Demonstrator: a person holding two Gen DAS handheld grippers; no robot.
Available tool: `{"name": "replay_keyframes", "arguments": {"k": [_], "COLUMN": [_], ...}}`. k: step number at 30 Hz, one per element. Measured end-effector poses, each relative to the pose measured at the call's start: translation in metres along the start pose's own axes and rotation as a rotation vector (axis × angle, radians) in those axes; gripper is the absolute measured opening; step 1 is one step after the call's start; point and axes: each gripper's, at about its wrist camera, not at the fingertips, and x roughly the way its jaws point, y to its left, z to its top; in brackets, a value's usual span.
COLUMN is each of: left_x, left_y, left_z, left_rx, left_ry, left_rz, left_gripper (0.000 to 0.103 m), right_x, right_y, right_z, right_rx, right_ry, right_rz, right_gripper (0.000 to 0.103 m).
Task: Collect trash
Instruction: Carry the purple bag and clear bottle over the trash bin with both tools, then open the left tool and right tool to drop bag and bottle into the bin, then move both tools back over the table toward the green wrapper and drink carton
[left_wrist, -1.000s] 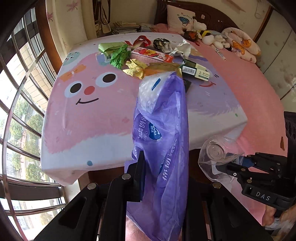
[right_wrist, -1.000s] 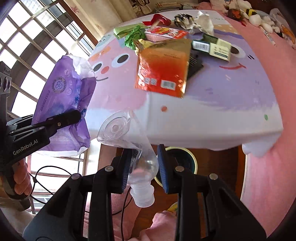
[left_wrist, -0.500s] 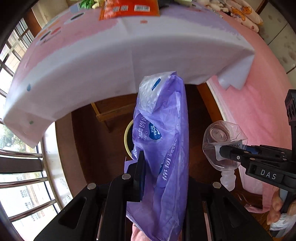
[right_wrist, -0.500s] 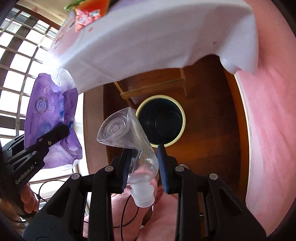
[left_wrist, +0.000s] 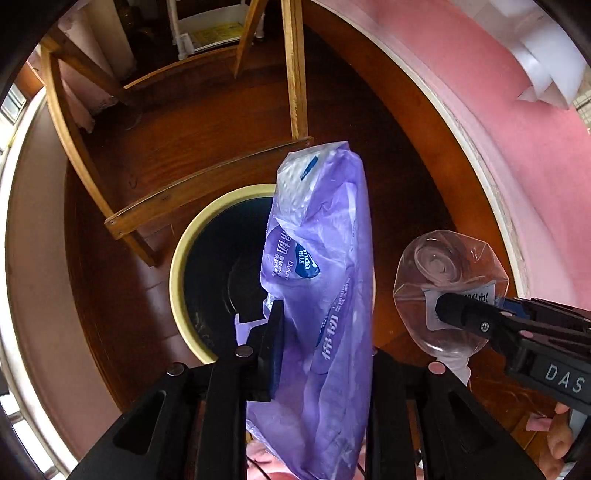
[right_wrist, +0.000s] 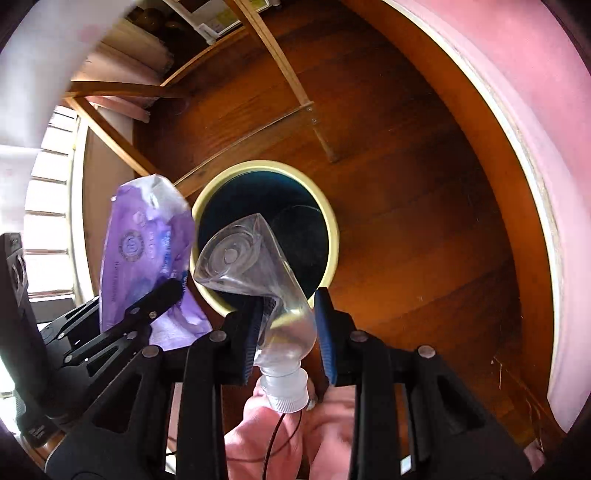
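Loosening between the left gripper's (left_wrist: 314, 350) opening jaws, the crinkled purple wrapper (left_wrist: 321, 280) hangs above the bin (left_wrist: 177, 288).

A lived-in room of a home is shown: a polished wooden floor (left_wrist: 369, 122), the legs and rungs of a wooden table frame (left_wrist: 207, 184), a cream-rimmed waste bin (right_wrist: 332, 225), and a pink bedspread (left_wrist: 509, 122) draped alongside.
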Motion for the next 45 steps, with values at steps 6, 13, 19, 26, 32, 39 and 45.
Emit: {"name": "replay_keyframes", "arguments": {"k": [6,13,19,26,32,39,45], "left_x": [0.041,0.048,0.037,0.030,0.015,-0.053,-0.159], "left_y": [-0.001,0.012,0.054,0.102,0.125,0.121,0.104], "left_z": [0.014,0.009,0.006,0.007,0.003,-0.010,-0.009], "left_rx": [0.019,0.007,-0.029,-0.108,-0.148,-0.200,-0.230], "left_ry": [-0.004,-0.001,-0.031,-0.045,-0.057,-0.091,-0.145], "left_rz": [0.019,0.043,0.068,0.068,0.077,0.094,0.091], "left_gripper": [0.077,0.081,0.081,0.081,0.081,0.081,0.081], "right_x": [0.048,0.073,0.099,0.122,0.128,0.086,-0.029], "right_y": [-0.024,-0.027,0.012,0.026,0.038,0.056,0.098], "right_z": [0.001,0.000,0.026,0.041,0.045,0.032,0.012], "right_rx": [0.011,0.009,-0.023,0.001,-0.007,-0.050,-0.158], "right_ry": [-0.003,0.017,0.049,0.081,0.086,0.075,-0.009], "right_rz": [-0.012,-0.018,-0.029,-0.117,-0.108,-0.099,-0.053], "right_gripper": [0.026,0.026,0.026,0.037,0.045,0.045,0.045]}}
